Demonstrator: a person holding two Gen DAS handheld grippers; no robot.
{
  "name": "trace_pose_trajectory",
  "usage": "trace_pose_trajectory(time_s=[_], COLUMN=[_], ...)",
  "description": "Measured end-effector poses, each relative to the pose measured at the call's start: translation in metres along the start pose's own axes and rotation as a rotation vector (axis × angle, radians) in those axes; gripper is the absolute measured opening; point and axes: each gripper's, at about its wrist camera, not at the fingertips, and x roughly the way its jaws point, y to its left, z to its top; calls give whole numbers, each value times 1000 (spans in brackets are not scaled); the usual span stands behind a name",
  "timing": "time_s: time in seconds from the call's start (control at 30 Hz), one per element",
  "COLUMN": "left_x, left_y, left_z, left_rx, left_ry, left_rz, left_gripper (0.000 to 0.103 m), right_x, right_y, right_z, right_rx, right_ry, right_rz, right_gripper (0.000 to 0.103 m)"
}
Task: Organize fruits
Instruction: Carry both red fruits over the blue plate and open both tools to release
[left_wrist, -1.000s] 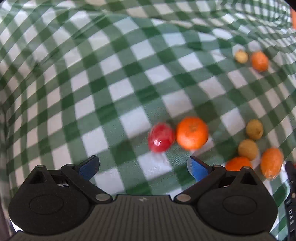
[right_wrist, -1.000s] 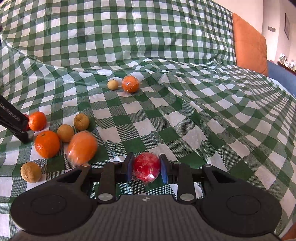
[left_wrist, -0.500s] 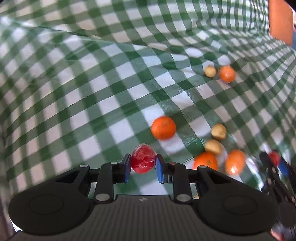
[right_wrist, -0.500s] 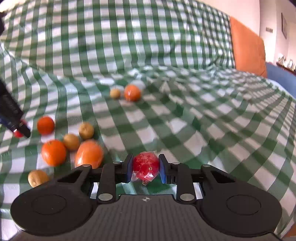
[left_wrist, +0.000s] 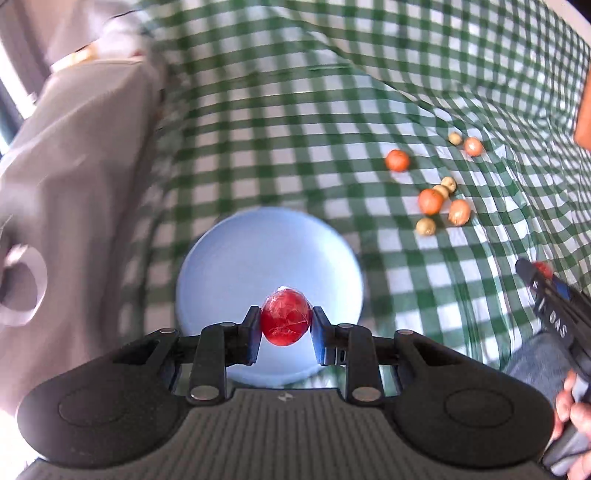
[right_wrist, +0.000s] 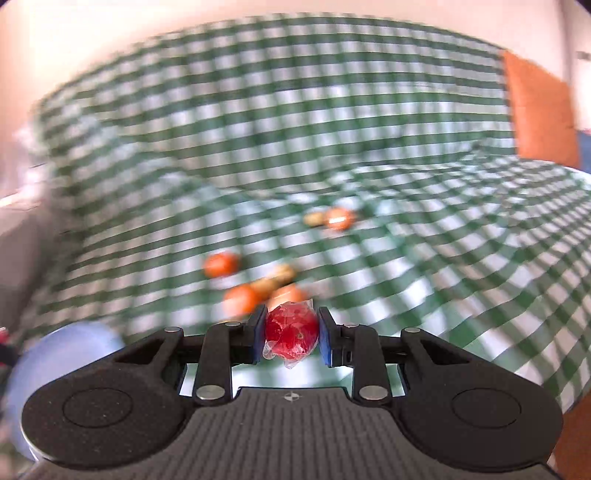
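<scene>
Your left gripper (left_wrist: 284, 326) clamps a red film-wrapped fruit (left_wrist: 284, 322) above the round pale-blue plate's (left_wrist: 229, 258) bare near half, while your right gripper (right_wrist: 291, 334) clamps another wrapped red fruit (right_wrist: 291, 335) right of that plate.

- The left gripper (left_wrist: 284, 332) fills the bottom of its frame: a matte black body with two round textured housings and a ribbed grey centre panel.
- Silver screw heads dot its black linkage arms.
- The right gripper (right_wrist: 291, 336) looks the same, with blue pads (right_wrist: 325, 341) on its fingers.
- At the lower right of the left view, bare fingers of the person's hand (left_wrist: 570, 413) show beside white lettering.
</scene>
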Motion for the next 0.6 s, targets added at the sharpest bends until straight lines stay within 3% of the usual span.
trace_pose_trajectory(time_s=[0.3, 0.6], left_x=[-41, -54], left_y=[45, 69], left_z=[-60, -73], left_rx=[-102, -145], left_ry=[-37, -85], left_rz=[-33, -56], left_gripper=[31, 31], right_x=[-78, -107], right_y=[78, 116], right_z=[-7, -16], right_rx=[-131, -255], right_ry=[44, 59], right_rz=[172, 229], right_gripper=[30, 30])
